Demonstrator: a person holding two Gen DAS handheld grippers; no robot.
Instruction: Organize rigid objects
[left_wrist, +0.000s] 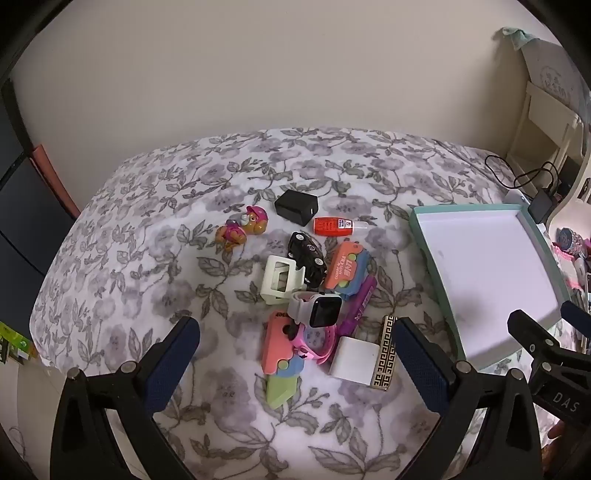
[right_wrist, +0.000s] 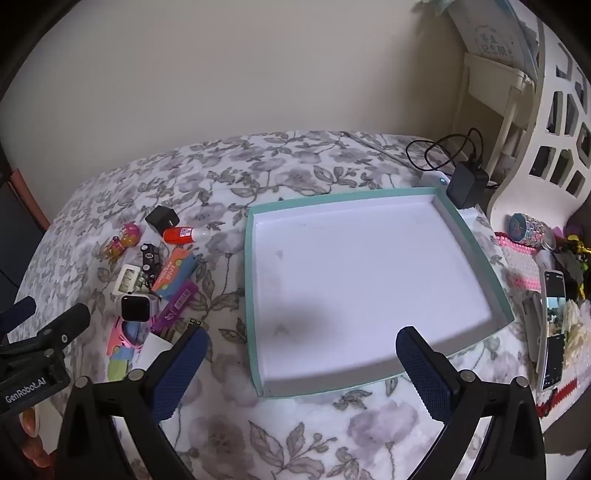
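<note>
A heap of small rigid things lies on the floral bedspread (left_wrist: 147, 221): a toy pup (left_wrist: 243, 227), a black charger block (left_wrist: 296, 206), an orange glue bottle (left_wrist: 332, 225), a black toy car (left_wrist: 306, 258), a white smartwatch (left_wrist: 319, 310), a pink watch (left_wrist: 314, 338), a white cube (left_wrist: 354, 360) and a gold-patterned box (left_wrist: 386, 354). My left gripper (left_wrist: 295, 326) hangs open above the heap's near side, holding nothing. To the right lies a teal tray (right_wrist: 369, 277), white inside with nothing in it. My right gripper (right_wrist: 303, 336) stands open over its near edge.
A black power adapter (right_wrist: 467, 181) with a looped cable sits behind the tray's far right corner. A phone (right_wrist: 554, 325) and pink trinkets (right_wrist: 524, 266) crowd the right side by a white headboard (right_wrist: 554, 147). A plain wall backs the bed.
</note>
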